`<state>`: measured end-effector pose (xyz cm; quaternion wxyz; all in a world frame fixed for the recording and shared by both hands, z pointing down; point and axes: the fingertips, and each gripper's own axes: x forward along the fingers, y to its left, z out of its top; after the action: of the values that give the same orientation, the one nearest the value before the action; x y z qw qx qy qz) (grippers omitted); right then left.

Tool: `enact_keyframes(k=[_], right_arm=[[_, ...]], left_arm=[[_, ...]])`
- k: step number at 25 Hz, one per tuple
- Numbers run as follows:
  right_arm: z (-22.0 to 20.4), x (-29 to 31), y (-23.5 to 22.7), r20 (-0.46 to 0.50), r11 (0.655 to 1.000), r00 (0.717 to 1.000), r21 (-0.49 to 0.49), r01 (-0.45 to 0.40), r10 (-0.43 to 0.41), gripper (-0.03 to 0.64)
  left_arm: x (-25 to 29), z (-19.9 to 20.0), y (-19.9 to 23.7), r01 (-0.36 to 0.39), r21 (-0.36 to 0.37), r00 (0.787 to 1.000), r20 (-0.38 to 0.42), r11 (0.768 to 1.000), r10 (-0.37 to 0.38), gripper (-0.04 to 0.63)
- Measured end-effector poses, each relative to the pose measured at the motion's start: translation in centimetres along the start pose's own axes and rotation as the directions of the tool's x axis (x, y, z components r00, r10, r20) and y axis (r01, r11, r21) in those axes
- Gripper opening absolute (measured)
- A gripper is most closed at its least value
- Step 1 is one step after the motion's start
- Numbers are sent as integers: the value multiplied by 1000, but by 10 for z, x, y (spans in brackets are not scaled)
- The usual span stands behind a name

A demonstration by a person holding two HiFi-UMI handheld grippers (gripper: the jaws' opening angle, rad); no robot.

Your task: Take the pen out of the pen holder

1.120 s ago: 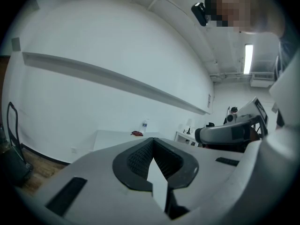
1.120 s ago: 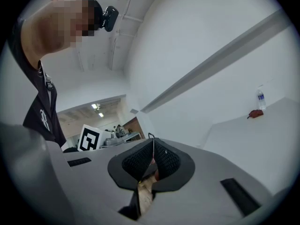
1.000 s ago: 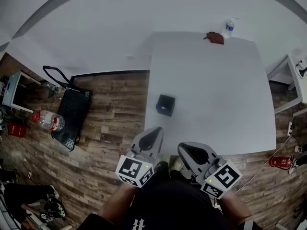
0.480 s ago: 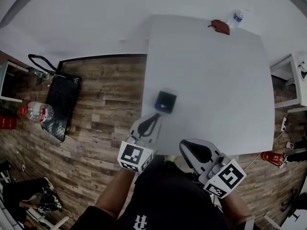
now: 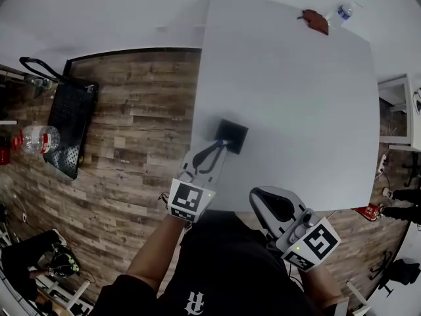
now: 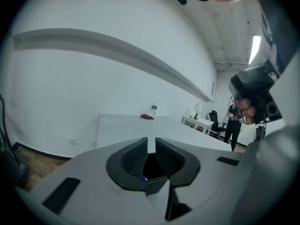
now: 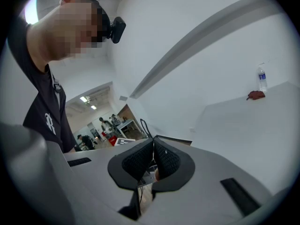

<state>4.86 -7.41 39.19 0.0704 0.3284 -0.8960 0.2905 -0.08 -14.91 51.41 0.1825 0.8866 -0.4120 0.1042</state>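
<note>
A black square pen holder (image 5: 233, 135) stands near the left edge of the white table (image 5: 296, 97). My left gripper (image 5: 219, 148) reaches up to its near side, tips right at the holder. In the left gripper view the jaws stand a narrow slit apart, and the dark pen holder (image 6: 152, 167) shows behind them with a small blue bit of pen (image 6: 143, 177). Nothing is between the pads. My right gripper (image 5: 268, 201) hangs at the table's near edge, well right of the holder, with its jaws together and nothing held.
A water bottle (image 5: 345, 10) and a reddish-brown object (image 5: 316, 20) lie at the table's far right corner. On the wooden floor to the left sit a black bag (image 5: 69, 127) and a large bottle (image 5: 29, 139). People stand in the background room.
My left gripper has moved forward from the table's near edge up to the pen holder. The right gripper has stayed at the near edge.
</note>
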Motion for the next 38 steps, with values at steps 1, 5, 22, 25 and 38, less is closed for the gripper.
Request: enact_keyframes(k=[1, 5, 22, 25, 38], right_arm=[[0, 2, -3, -6, 1000, 1000, 1, 2, -2, 15], [-1, 8, -16, -35, 1000, 999, 17, 14, -13, 15], [-5, 20, -33, -61, 997, 998, 69, 28, -23, 15], [-8, 19, -36, -73, 997, 997, 69, 34, -29, 15], [-6, 9, -39, -52, 996, 997, 65, 66, -62, 15]], left_arm=[[4, -4, 1, 5, -5, 1000, -7, 1000, -5, 49], [19, -18, 8, 3, -7, 1000, -25, 1000, -3, 97], [38, -61, 23, -57, -66, 998, -35, 996, 55, 103], [42, -63, 23, -65, -64, 997, -38, 996, 63, 103], [47, -64, 24, -98, -38, 995, -4, 994, 98, 72]])
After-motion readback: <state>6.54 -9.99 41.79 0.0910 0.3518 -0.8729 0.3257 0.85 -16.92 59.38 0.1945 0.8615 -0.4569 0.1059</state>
